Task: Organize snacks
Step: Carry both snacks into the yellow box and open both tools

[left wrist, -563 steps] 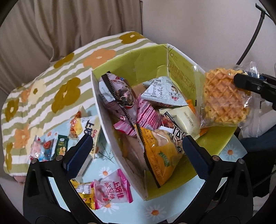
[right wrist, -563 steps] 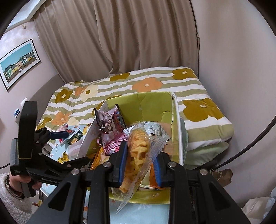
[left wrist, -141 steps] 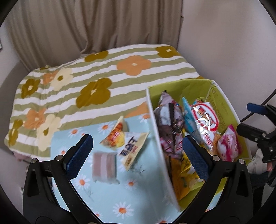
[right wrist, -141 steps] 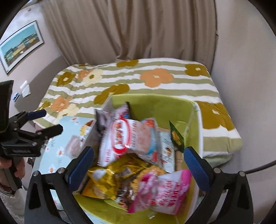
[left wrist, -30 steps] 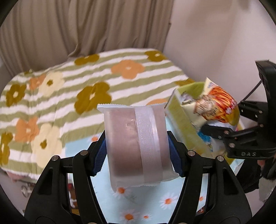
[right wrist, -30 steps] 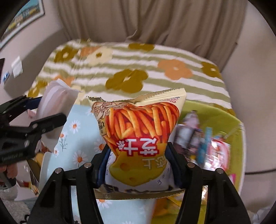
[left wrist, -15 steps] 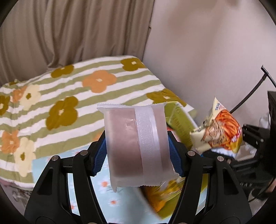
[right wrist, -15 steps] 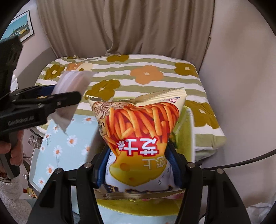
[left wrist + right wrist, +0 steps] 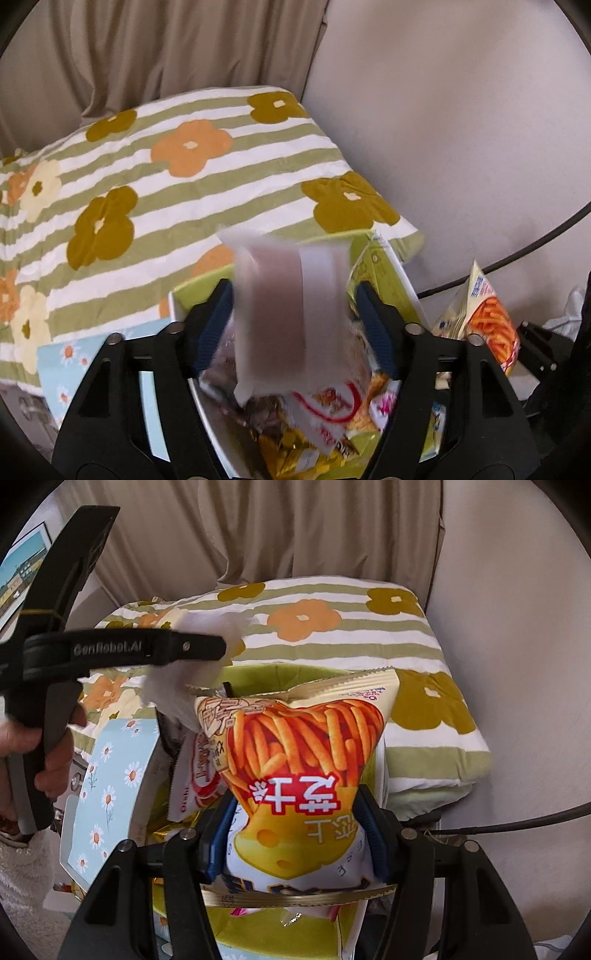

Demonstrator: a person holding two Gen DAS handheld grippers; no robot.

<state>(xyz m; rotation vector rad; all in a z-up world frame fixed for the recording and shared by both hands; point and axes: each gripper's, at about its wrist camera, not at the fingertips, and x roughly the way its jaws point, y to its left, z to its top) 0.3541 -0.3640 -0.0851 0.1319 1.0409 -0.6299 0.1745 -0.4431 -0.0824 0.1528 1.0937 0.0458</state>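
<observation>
The green cardboard box holds several snack packets. My left gripper hangs over it and its jaws are opening. A pale packet with a brown cake is blurred between the pads, and neither pad presses on it. From the right wrist view that gripper is side-on, with the packet drooping over the box's left wall. My right gripper is shut on a bag of orange stick snacks, held above the box. That bag also shows at the right of the box.
The box stands on a small table with a blue daisy cloth. Behind it is a bed with a green-striped flowered cover, then beige curtains and a pale wall. A black cable curves at the right. A hand grips the left handle.
Both grippers have travelled over the box. The left jaws have spread and let go of the cake packet, which is dropping. The right gripper keeps its grip on the stick-snack bag.
</observation>
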